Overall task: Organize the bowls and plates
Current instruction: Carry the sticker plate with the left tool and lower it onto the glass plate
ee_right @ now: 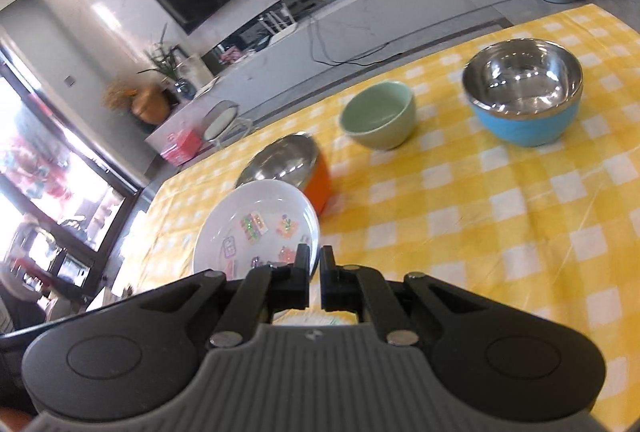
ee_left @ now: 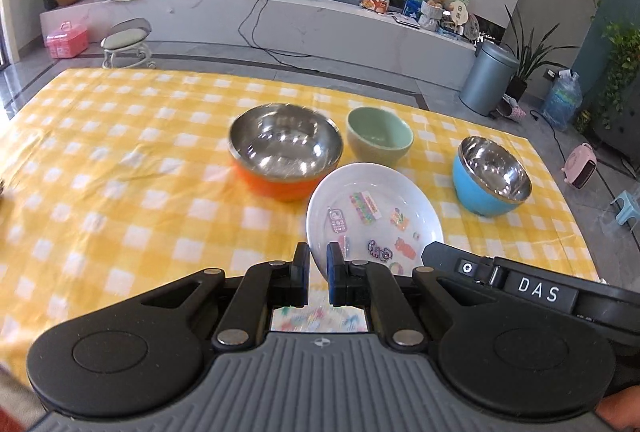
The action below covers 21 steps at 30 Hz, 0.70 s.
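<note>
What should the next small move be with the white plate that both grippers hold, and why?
Probably carry the round white sticker-decorated plate to a bare patch of the yellow checked tablecloth and lower it. The left gripper and right gripper each pinch an edge, and it hangs tilted in front of the orange steel-lined bowl; the green ceramic bowl and blue steel-lined bowl stand apart.

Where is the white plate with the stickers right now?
The white plate is held tilted above the yellow checked tablecloth, its rim clamped by both the left gripper and right gripper, just in front of the orange bowl.
</note>
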Each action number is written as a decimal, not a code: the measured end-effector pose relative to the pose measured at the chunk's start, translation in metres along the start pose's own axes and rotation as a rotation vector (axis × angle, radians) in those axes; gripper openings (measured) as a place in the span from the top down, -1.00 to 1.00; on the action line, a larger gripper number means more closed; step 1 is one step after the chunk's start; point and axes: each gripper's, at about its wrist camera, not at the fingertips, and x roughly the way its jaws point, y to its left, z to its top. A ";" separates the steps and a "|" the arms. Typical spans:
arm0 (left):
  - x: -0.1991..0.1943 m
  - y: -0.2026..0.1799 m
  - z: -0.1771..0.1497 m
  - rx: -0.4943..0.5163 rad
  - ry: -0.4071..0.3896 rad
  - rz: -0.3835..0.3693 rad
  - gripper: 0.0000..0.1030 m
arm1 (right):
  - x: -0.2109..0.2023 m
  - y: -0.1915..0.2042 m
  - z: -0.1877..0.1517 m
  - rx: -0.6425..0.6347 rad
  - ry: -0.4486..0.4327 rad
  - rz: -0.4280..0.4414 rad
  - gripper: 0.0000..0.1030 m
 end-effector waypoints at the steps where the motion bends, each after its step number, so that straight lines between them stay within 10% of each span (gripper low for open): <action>1: -0.003 0.003 -0.004 -0.003 0.002 0.000 0.83 | -0.003 0.001 -0.005 -0.003 -0.001 0.005 0.96; 21: 0.002 0.033 -0.061 -0.085 0.156 0.023 0.82 | 0.000 -0.004 -0.061 0.002 0.115 0.017 0.97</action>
